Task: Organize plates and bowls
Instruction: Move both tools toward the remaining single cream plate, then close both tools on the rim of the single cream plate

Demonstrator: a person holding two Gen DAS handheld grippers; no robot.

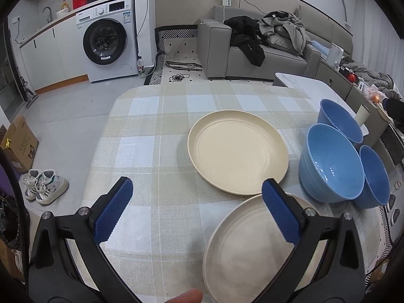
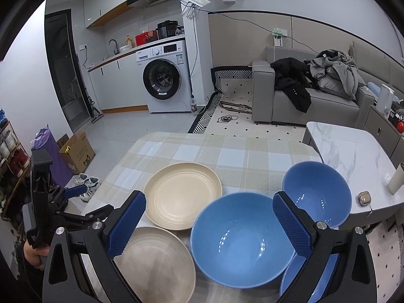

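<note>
On the checked tablecloth [image 1: 156, 136] lie two cream plates side by side, the far plate [image 1: 237, 151] [image 2: 181, 194] and the near plate [image 1: 252, 252] [image 2: 156, 262]. Three blue bowls cluster to their right: far bowl [image 1: 338, 121] [image 2: 315, 194], middle bowl [image 1: 330, 161] [image 2: 240, 240], near bowl [image 1: 373, 176] [image 2: 303, 277], the last partly hidden by a finger. My left gripper [image 1: 197, 186] [image 2: 85, 202] hovers open over the near plate's left rim, holding nothing. My right gripper [image 2: 209, 198] is open above the middle bowl, empty.
A white marble side table [image 2: 353, 156] adjoins the right edge, carrying a pale cup [image 2: 397, 179] and a small case [image 2: 363, 198]. Shoes [image 1: 43, 184] and a cardboard box [image 1: 20, 141] sit on the floor at left. A grey sofa [image 1: 252, 50] stands beyond.
</note>
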